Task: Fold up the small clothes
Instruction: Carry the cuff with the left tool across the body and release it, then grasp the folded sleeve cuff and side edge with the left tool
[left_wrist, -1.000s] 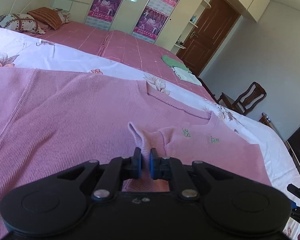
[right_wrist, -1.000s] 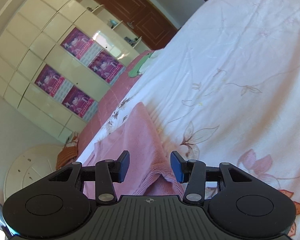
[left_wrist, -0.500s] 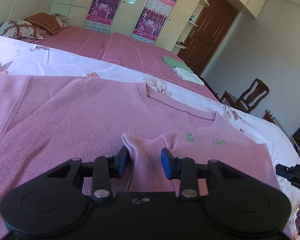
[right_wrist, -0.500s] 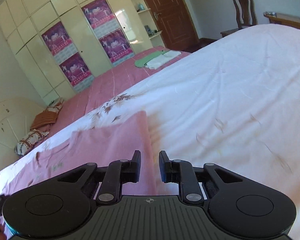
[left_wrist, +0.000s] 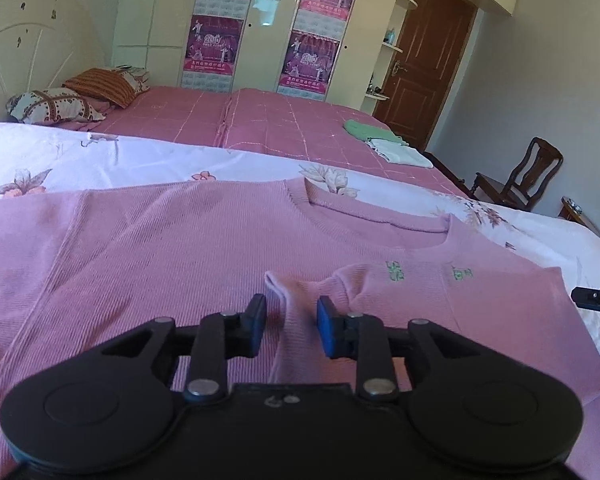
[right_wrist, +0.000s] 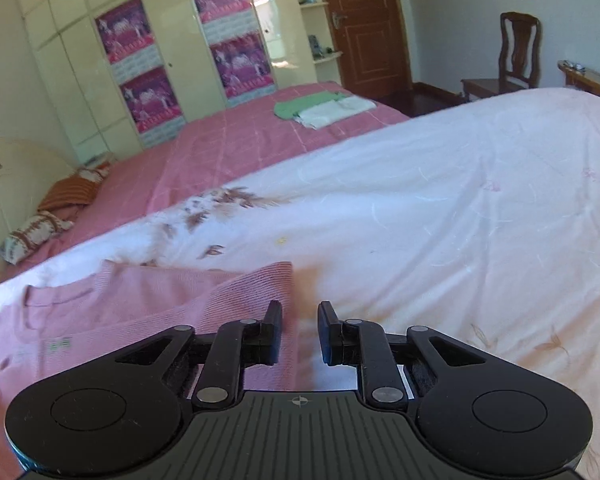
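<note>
A pink knit sweater [left_wrist: 180, 248] with small green embroidery lies flat on the white floral sheet [left_wrist: 100, 156]. One sleeve [left_wrist: 296, 304] is folded across its chest. My left gripper [left_wrist: 291, 312] stands open just above that sleeve, its cuff loose between the pads without being pressed. In the right wrist view the sweater [right_wrist: 140, 304] ends at its right edge. My right gripper [right_wrist: 299, 312] hovers there with its jaws a narrow gap apart and nothing pinched; fabric and sheet show through the gap. The right gripper's tip [left_wrist: 596, 300] also shows at the left view's right edge.
Behind lies a pink checked bed [left_wrist: 280, 128] with folded green and white clothes [left_wrist: 384, 140] and pillows [left_wrist: 60, 104] by the headboard. A wooden chair [left_wrist: 520, 176] and brown door [left_wrist: 420, 60] stand at the back right. White sheet [right_wrist: 460, 220] stretches right of the sweater.
The left jaws have let go of the sleeve cuff and stand apart around it. The right gripper has rolled level, slid along the sweater's edge, and its jaws have narrowed.
</note>
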A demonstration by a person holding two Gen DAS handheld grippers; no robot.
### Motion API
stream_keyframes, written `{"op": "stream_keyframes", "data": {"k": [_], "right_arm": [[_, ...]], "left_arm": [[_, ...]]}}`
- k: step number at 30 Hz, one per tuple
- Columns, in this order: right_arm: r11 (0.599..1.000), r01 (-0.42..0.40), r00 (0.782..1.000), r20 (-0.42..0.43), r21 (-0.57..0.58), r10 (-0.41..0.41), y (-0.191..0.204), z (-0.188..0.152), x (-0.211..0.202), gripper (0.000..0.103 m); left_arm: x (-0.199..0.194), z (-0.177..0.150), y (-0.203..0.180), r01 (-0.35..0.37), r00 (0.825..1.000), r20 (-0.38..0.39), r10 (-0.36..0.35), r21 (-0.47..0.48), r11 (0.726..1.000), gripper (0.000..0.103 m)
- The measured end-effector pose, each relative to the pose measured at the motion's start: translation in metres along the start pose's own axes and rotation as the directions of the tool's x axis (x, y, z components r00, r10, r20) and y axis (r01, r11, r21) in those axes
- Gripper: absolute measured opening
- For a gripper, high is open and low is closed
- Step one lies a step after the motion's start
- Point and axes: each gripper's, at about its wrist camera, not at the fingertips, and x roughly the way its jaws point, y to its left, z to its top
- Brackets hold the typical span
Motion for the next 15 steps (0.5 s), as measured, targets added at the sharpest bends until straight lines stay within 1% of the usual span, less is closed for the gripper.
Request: {"op": "stream_keyframes", "data": {"k": [1,3,5,6,8,9,10,12,13,14,15], "right_arm": [[0.999,-0.032,0.999,-0.013,-0.011,0.032,0.002,-0.005,-0.009,0.019],[0.997,-0.048,0.999,-0.024,-0.067,0.047,0.011,-0.022,-0.025,0.019],[0.993,-0.036,0.998,-0.056,-0.11,0.03,0.017,-0.041,-0.036,0.019],[0.992,-0.02,0.997,-0.076,-0.122,0.01,0.018,-0.052,-0.04,0.019],[0.988,-0.005,0.998,-0.064,-0.152,-0.005,0.017,-0.069,-0.05,0.019],[0.987,0.006,0.999,-0.048,-0.159,-0.013,0.017,-0.075,-0.053,0.023],[0.989,0.02,0.999,-0.035,-0.146,-0.025,0.017,-0.078,-0.056,0.029],[0.996,0.01,1.0,-0.015,-0.092,-0.011,0.017,-0.078,-0.061,0.03],[0.997,-0.004,1.0,-0.018,-0.074,0.003,0.016,-0.076,-0.061,0.03],[0.996,0.006,0.999,-0.048,-0.092,-0.011,0.019,-0.077,-0.056,0.03],[0.991,0.03,0.997,-0.066,-0.134,-0.039,0.026,-0.081,-0.052,0.029]], "left_arm": [[-0.005,-0.004,-0.003,0.007,1.0,-0.002,-0.007,0.011,1.0,0.032],[-0.011,-0.016,-0.011,-0.005,1.0,-0.023,0.006,0.061,0.998,0.034],[-0.016,-0.028,-0.017,-0.043,0.999,-0.013,0.045,0.111,0.993,0.036],[-0.017,-0.032,-0.017,-0.051,0.999,-0.006,0.052,0.118,0.992,0.037],[-0.017,-0.035,-0.016,-0.065,0.998,0.007,0.065,0.118,0.991,0.047],[-0.017,-0.033,-0.015,-0.078,0.997,0.006,0.078,0.121,0.99,0.05],[-0.017,-0.03,-0.015,-0.092,0.996,-0.002,0.092,0.12,0.988,0.054],[-0.021,-0.027,-0.013,-0.115,0.993,-0.007,0.117,0.128,0.985,0.061],[-0.024,-0.028,-0.011,-0.145,0.989,-0.007,0.147,0.137,0.98,0.07],[-0.028,-0.029,-0.005,-0.155,0.987,-0.014,0.158,0.133,0.979,0.071],[-0.036,-0.029,0.003,-0.152,0.988,-0.019,0.155,0.114,0.982,0.069]]}}
